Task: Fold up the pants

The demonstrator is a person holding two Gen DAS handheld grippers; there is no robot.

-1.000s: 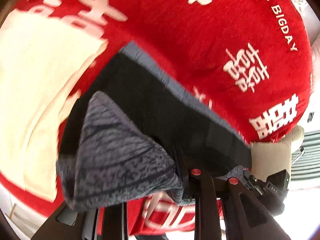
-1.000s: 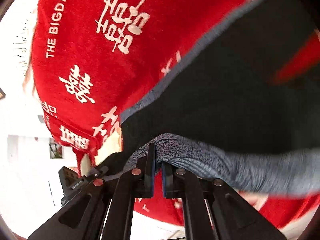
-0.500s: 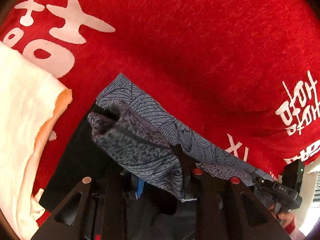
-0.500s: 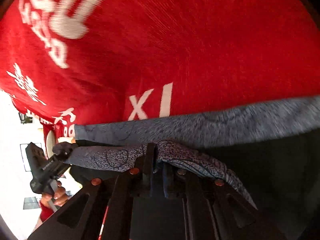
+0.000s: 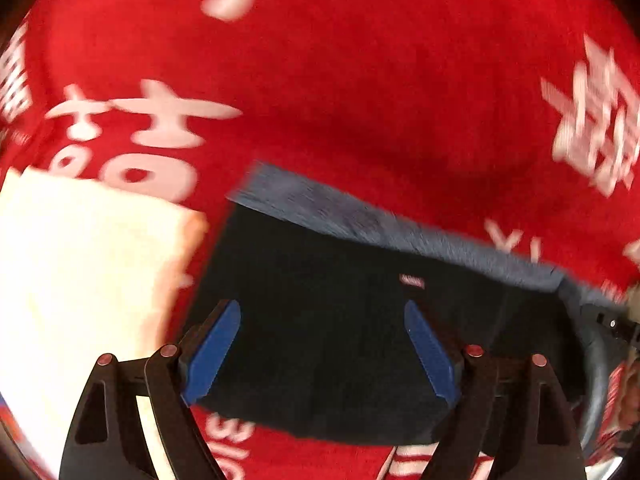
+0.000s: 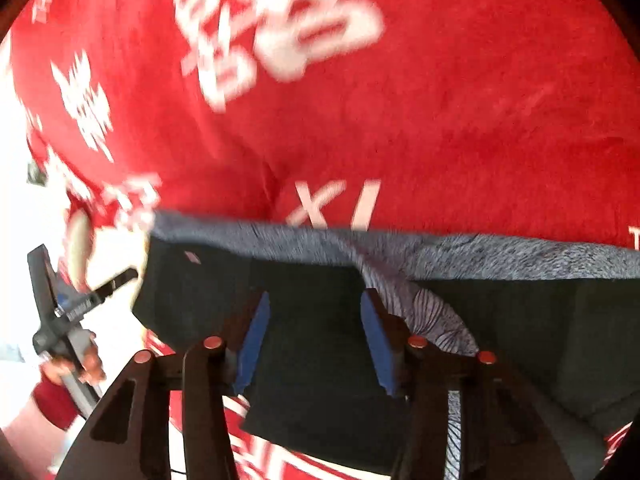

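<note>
Both grippers are pointing down at the fabric with their jaws opening right now. Left gripper (image 5: 322, 346) has its blue pads (image 5: 212, 354) spread wide, and the dark folded pants (image 5: 360, 312) lie flat in the gap below them, with nothing pinched; the pads aren't pressing on the cloth as far as I can see. Right gripper (image 6: 314, 342) is about half spread, also released, blue pads (image 6: 252, 344) standing clear over the same dark panel of the pants (image 6: 312, 300). Just beside its right finger there's a little tongue of the patterned grey lining (image 6: 432, 312) flopped over the dark side, touching or nearly touching the finger, can't tell which. Beyond both sets of fingertips the far edge of the pants shows a grey patterned strip (image 5: 360, 220), and past that it's all red blanket (image 5: 360, 80) with big white characters, pretty motion-blurred. Off to the left of the left gripper sits a pale cream cloth (image 5: 80, 272) on the blanket, near the pants' edge but not on them. From the right wrist view you can see the other gripper's handle (image 6: 64, 312) off to the left with a hand (image 6: 86, 364) wrapped round it, close to the left end of the pants.
</note>
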